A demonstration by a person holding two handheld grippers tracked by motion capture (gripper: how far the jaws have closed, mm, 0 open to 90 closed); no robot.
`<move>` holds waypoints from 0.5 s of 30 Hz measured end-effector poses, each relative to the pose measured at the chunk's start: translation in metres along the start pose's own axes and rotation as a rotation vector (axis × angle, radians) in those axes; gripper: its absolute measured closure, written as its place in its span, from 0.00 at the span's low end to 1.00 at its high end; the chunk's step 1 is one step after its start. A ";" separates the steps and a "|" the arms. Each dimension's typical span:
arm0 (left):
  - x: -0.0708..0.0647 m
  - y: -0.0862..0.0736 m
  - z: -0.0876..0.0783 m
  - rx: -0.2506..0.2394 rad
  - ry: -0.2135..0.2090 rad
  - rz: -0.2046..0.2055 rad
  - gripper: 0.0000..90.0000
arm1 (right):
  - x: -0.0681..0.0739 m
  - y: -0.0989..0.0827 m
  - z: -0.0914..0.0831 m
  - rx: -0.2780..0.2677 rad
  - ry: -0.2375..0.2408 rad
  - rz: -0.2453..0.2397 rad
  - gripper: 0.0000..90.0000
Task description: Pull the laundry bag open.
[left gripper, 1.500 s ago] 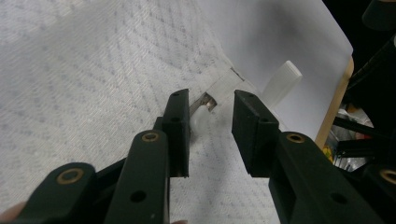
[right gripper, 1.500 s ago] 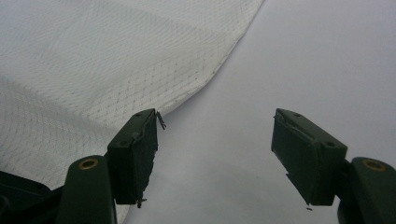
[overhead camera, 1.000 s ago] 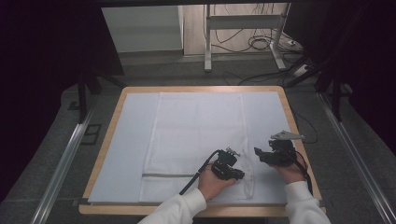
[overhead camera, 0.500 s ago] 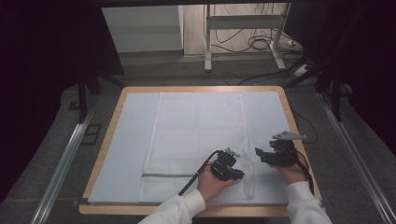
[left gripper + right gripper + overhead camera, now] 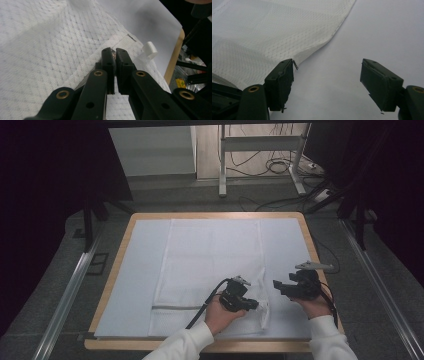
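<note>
A white mesh bag (image 5: pixel 210 260) lies flat on the pale sheet that covers the table, with a grey zipper line (image 5: pixel 175 307) near its front edge. My left gripper (image 5: pixel 254 305) is at the bag's near right corner, where the fabric is bunched up. Its jaws (image 5: pixel 115 53) are shut on a small metal piece at the zipper's end, beside a white tab (image 5: pixel 150 50). My right gripper (image 5: pixel 277 285) hovers just right of the bag's edge (image 5: pixel 274 30). The right gripper (image 5: pixel 327 75) is open, its jaws have just been opening, and only bare sheet shows between them.
The wooden table rim (image 5: pixel 312 250) frames the pale sheet (image 5: pixel 140 270). Metal rails run along both sides on the floor. A desk frame and cables stand beyond the far edge. Bare sheet lies left and right of the bag.
The right gripper's jaws stand slightly wider than before. Both hands have kept their places, and the bag's corner stays bunched at the left gripper.
</note>
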State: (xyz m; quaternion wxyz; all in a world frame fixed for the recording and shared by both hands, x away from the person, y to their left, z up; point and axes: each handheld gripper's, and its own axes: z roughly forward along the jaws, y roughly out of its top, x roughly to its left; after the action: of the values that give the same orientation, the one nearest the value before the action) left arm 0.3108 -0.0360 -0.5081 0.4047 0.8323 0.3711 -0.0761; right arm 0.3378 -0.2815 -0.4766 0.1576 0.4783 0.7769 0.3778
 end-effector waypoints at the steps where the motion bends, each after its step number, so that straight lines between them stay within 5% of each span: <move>1: 0.000 0.000 -0.001 -0.005 -0.003 -0.001 0.96 | 0.000 0.000 0.000 0.002 0.005 0.005 0.29; 15: 0.006 -0.001 -0.021 -0.031 -0.018 -0.003 0.96 | -0.003 -0.001 0.000 0.018 0.003 0.036 0.28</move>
State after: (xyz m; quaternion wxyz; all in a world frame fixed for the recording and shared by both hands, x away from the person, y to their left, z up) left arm 0.3109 -0.0166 -0.4977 0.4207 0.8246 0.3700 -0.0785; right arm 0.3385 -0.2846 -0.4778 0.1454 0.4929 0.7718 0.3744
